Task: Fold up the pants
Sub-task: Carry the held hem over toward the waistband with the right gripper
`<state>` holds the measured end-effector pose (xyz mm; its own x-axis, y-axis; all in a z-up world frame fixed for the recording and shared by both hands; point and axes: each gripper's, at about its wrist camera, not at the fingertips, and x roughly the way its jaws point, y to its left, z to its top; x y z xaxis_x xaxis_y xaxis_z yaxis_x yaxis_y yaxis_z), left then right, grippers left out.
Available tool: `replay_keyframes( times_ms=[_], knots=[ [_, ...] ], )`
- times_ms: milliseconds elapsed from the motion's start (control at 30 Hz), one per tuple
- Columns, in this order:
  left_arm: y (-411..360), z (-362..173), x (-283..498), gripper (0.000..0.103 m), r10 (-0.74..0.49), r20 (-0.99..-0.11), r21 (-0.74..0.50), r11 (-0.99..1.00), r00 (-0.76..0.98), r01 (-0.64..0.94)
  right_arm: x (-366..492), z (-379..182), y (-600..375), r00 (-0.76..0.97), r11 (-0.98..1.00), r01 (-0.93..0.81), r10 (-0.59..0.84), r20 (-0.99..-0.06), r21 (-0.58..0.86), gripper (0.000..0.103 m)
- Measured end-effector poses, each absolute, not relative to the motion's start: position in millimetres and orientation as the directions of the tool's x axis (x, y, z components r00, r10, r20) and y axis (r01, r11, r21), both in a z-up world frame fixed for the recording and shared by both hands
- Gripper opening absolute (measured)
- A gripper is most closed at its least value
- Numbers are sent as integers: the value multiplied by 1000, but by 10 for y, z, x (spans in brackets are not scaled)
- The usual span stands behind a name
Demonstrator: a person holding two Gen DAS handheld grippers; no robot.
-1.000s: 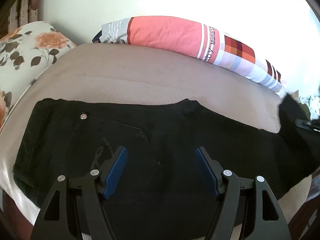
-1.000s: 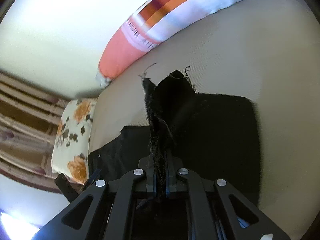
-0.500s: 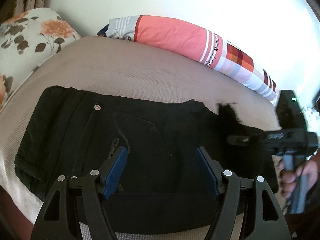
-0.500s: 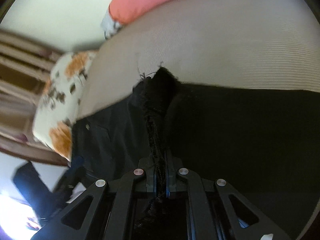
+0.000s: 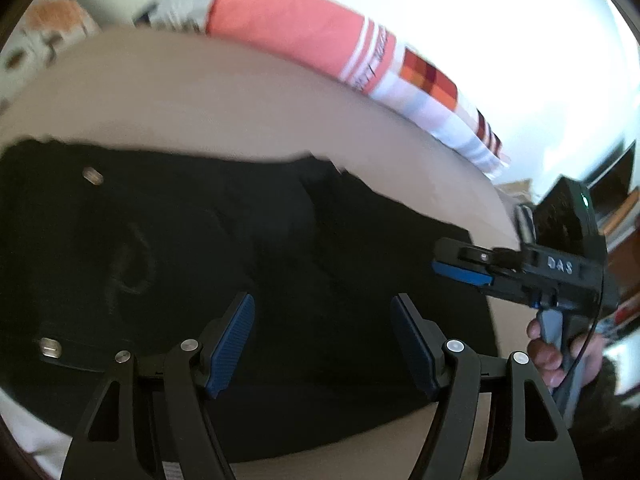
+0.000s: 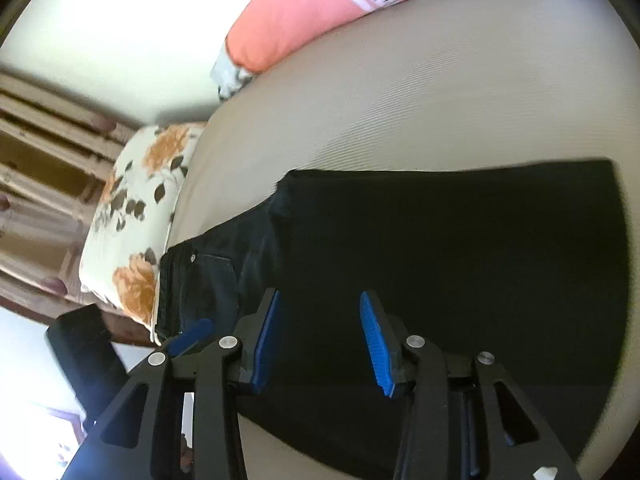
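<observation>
Black pants [image 5: 240,256] lie flat on a beige bed, folded over with the legs doubled onto the upper part; the waistband with metal buttons is at the left. My left gripper [image 5: 322,320] is open and empty, low over the pants near the front edge. My right gripper [image 6: 320,318] is open and empty above the folded leg layer [image 6: 460,260]. It also shows in the left wrist view [image 5: 464,268], at the right end of the pants, held by a hand.
The beige mattress [image 5: 200,100] runs to the wall. A pink striped pillow [image 5: 304,36] lies along the back. A floral pillow [image 6: 132,208] sits by the waistband end. Dark furniture [image 6: 84,352] stands beside the bed.
My right gripper has opened and let go of the leg hem, which now lies flat on the upper pants. The left gripper has shifted slightly lower and stays open.
</observation>
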<state>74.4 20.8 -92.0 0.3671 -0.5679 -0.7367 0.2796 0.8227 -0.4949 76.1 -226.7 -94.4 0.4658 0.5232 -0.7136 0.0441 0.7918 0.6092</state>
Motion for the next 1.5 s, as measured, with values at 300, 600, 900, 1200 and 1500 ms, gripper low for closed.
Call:
replay_keyframes(
  times_ms=[300,600,900,1200,1500],
  knots=[
    [69,-1203,1043,61,-662,-737,-646,749,136,147,272,-924,-2687,545,794,126,445,-711,594,44],
    [-24,-1244,1088,60,-659,-746,-642,750,96,160,207,-1059,-2777,555,745,154,478,-680,649,44],
    [-274,-1368,1003,7,-680,-733,-667,725,22,171,212,-1083,-2741,541,756,152,475,-694,636,44],
    [-264,-1122,808,6,-624,-769,-575,770,140,277,195,-1003,-2677,542,837,146,377,-751,527,44],
    [-370,-1147,742,20,-453,-858,-361,867,241,344,247,-1098,-2652,515,900,165,270,-814,403,42]
  ],
)
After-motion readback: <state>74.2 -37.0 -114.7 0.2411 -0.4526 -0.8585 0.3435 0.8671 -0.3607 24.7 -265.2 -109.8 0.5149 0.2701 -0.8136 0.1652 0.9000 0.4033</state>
